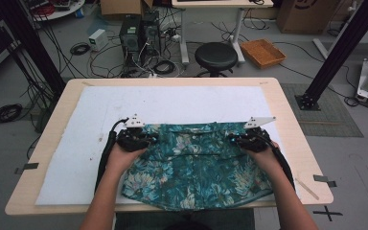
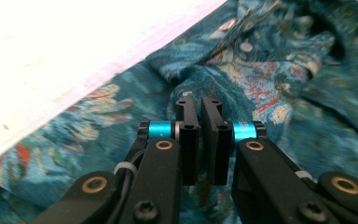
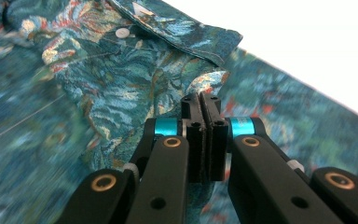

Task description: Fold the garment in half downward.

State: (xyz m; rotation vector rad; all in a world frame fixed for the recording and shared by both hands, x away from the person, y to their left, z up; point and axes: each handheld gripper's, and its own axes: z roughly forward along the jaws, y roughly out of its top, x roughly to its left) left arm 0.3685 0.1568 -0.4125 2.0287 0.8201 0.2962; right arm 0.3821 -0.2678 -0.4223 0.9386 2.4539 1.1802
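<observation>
A teal floral shirt (image 1: 196, 163) lies spread on the white mat (image 1: 172, 103), its lower hem hanging over the table's near edge. My left gripper (image 1: 149, 138) is shut on a fold of the shirt (image 2: 223, 84) at its upper left side. My right gripper (image 1: 231, 139) is shut on a fold of the shirt (image 3: 135, 79) at its upper right side. A white button (image 3: 121, 32) and the collar edge lie just beyond the right jaws. Another button (image 2: 246, 45) sits past the left jaws.
The wooden table (image 1: 287, 124) carries the mat, with bare mat beyond the shirt. Behind the table stand a black stool (image 1: 215, 55), a wicker basket (image 1: 262, 51), computer towers (image 1: 139, 31) and loose cables on the floor.
</observation>
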